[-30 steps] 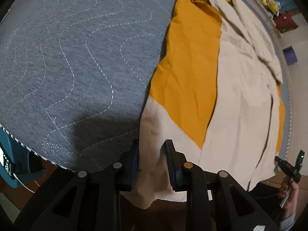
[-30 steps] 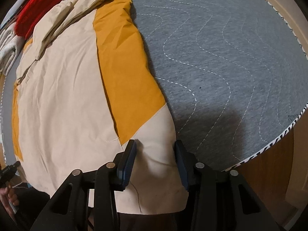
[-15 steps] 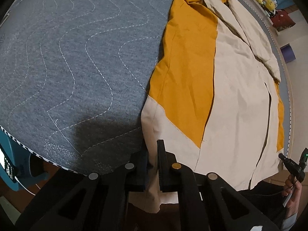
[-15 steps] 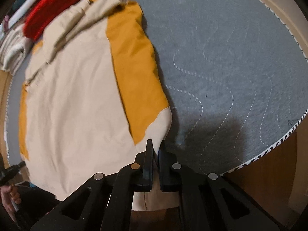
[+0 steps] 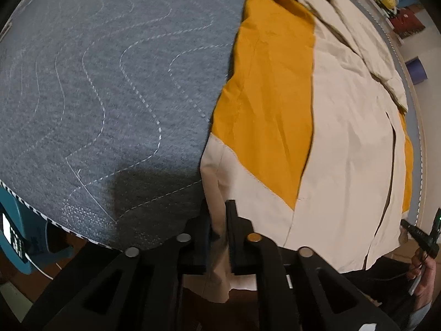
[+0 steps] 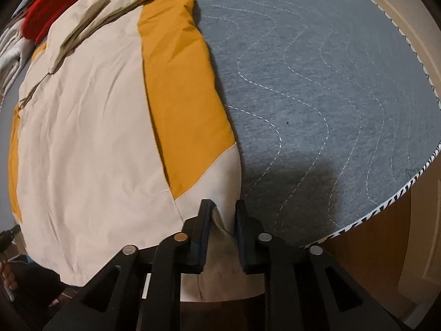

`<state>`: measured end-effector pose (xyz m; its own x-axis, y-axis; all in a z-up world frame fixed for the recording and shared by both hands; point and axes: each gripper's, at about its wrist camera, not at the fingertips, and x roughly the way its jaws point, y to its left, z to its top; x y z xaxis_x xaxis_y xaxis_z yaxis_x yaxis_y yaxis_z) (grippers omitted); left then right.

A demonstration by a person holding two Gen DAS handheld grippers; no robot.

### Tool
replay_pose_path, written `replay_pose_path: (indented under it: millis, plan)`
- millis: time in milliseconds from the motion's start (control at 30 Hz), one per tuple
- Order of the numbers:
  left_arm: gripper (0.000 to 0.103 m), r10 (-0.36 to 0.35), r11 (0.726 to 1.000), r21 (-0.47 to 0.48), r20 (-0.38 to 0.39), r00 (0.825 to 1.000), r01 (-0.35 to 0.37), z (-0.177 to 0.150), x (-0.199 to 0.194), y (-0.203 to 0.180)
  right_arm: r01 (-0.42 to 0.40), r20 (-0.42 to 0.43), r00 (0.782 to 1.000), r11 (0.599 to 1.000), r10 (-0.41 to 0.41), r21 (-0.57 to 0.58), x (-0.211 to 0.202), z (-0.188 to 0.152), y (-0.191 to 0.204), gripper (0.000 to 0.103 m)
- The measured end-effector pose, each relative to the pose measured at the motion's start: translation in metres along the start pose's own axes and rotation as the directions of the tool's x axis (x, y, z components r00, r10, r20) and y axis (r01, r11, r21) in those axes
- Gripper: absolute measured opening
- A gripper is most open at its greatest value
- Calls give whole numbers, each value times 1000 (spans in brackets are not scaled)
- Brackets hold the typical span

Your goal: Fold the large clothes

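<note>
The large cream and mustard-yellow cotton jacket (image 5: 317,138) lies spread flat on the grey quilted pad covering the tabletop (image 5: 110,82), collar end at 12 o'clock and hem hanging over the near edge at 6 o'clock. That overhang is likely why both grips sit at the hem: the fabric there can be pinched without digging into the pad.

The left gripper (image 5: 219,234) is clenched on the cream hem corner at the jacket's 9 o'clock side, cloth bunched between its black fingers. The right gripper (image 6: 222,229) straddles the opposite hem corner (image 6: 220,220); a narrow gap shows between cloth and fingers, so I cannot tell whether it is grasping.

Open pad stretches wide beyond each side of the jacket, and toward 12 o'clock the garment itself offers a landing zone, though a red knitted item (image 6: 46,8) lies just past the collar.
</note>
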<state>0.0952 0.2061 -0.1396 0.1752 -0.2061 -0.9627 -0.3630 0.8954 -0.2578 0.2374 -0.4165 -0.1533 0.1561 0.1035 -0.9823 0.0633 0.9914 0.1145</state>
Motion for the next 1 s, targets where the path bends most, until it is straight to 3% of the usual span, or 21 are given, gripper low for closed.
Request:
replay_pose_path:
  millis: [100, 233, 533, 700, 1000]
  plan:
    - [4, 20, 997, 68, 53, 998, -23, -2, -12, -15, -29, 48, 998, 999, 30, -13, -12, -2, 5, 4]
    - [3, -19, 990, 143, 115, 993, 2, -6, -41, -30, -103, 146, 984, 995, 102, -2, -44, -5, 6, 3]
    - [2, -178, 961, 248, 231, 957, 119, -27, -131, -42, -252, 310, 915, 966, 260, -67, -133, -17, 8, 2]
    - [1, -235, 947, 274, 248, 940, 165, -38, -164, -33, -307, 358, 880, 949, 312, -72, -174, -29, 0, 2]
    - [1, -319, 914, 334, 235, 918, 232, -89, -219, -13, -344, 389, 847, 932, 362, -117, -241, -84, -30, 2]
